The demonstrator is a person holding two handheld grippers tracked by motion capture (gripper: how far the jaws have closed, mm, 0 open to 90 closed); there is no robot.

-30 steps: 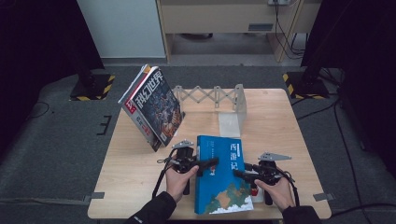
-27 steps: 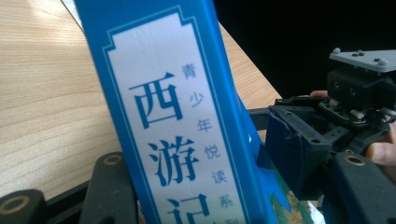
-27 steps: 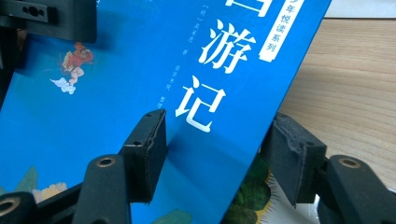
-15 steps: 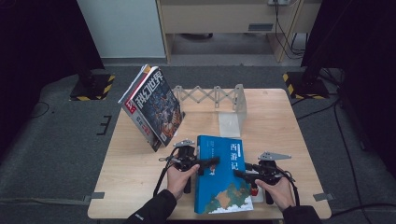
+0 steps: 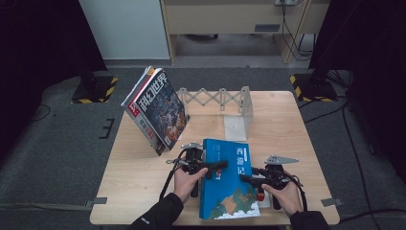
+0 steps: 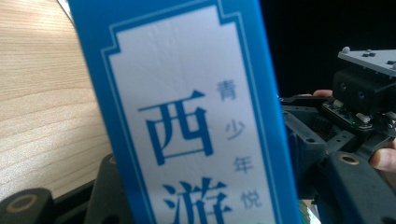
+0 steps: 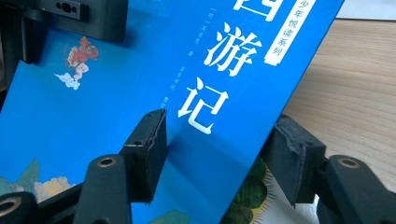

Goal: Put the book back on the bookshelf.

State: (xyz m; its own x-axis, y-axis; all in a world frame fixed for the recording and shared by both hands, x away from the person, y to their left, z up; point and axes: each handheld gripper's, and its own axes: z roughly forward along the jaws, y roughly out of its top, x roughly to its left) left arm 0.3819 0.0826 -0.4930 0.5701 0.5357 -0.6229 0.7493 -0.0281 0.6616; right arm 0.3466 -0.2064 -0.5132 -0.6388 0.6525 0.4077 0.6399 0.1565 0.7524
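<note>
The high view shows the flat blue paperback book (image 5: 229,184) lying near the front of the light wooden table (image 5: 297,139), its long side pointing away, with the left gripper (image 5: 216,167) and right gripper (image 5: 250,178) pinching opposite edges.
</note>
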